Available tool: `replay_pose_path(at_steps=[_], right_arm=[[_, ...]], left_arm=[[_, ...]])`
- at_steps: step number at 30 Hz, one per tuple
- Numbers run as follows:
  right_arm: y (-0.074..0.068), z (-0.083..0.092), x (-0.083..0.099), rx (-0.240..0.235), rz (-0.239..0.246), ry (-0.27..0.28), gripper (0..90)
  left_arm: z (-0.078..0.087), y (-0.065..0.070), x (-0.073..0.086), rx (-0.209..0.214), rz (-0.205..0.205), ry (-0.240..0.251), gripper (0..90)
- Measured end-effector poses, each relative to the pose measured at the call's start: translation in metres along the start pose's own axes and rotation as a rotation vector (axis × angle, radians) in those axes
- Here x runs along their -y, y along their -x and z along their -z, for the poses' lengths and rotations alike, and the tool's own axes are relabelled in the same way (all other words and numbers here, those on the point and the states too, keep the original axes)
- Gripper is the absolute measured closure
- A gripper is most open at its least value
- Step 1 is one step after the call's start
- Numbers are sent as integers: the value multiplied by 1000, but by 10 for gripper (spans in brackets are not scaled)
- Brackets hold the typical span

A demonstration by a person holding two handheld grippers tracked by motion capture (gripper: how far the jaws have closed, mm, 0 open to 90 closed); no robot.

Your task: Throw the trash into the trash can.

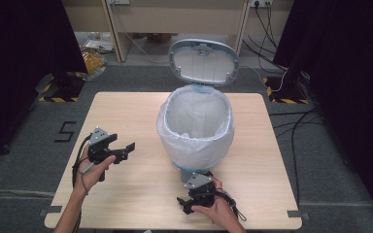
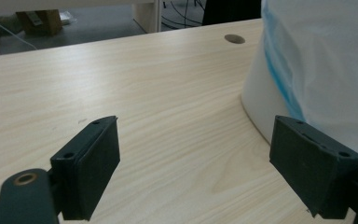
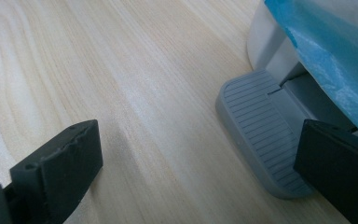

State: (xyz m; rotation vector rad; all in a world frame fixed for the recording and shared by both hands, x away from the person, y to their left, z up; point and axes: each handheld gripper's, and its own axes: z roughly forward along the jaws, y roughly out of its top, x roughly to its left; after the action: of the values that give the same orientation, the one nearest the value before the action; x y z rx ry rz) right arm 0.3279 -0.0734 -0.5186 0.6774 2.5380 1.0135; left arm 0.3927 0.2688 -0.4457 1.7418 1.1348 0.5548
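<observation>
A white pedal bin (image 1: 195, 128) stands in the middle of the wooden table (image 1: 141, 189), its lid (image 1: 203, 61) standing open at the back and a thin white bag (image 1: 175, 121) with a blue edge folded over its rim. The person holds the right gripper (image 1: 190, 201) low at about 6 o'clock from the bin, just beside the grey foot pedal (image 3: 256, 130); in the right gripper view its jaws stand wide apart with nothing between them, and one jaw hangs over the near end of the pedal, though I cannot tell if it touches. The left gripper (image 1: 126, 148) is at about 8 o'clock from the bin, pointing toward the bag, jaws also apart and empty, with the bin wall near its far jaw in the left gripper view. My judgement is that the work in hand is on the bag: with the lid up, the left gripper approaches the plastic. The next move probably calls for a rise toward the folded edge and a careful closing on the thin film only. Room is good on the left half of the table and in front; the near table edge is close behind the right hand, and the open lid blocks the 12 o'clock side.
</observation>
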Motion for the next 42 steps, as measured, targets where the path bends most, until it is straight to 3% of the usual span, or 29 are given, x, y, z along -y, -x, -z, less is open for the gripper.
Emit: replay_pose_path(at_steps=[7, 11, 23, 35, 42], right_arm=[[0, 0, 0, 0, 0, 1, 11], [0, 0, 0, 0, 0, 1, 11], [0, 0, 0, 0, 0, 2, 11], [0, 0, 0, 0, -1, 2, 11], [0, 0, 0, 0, -1, 3, 11]], left_arm=[[-6, -6, 25, -3, 24, -56, 157], [-7, -8, 33, -35, 5, -83, 157], [-11, -13, 62, -56, -6, -201, 158], [-15, -12, 77, -67, -42, -266, 158], [-15, -11, 80, -65, -66, -256, 143]])
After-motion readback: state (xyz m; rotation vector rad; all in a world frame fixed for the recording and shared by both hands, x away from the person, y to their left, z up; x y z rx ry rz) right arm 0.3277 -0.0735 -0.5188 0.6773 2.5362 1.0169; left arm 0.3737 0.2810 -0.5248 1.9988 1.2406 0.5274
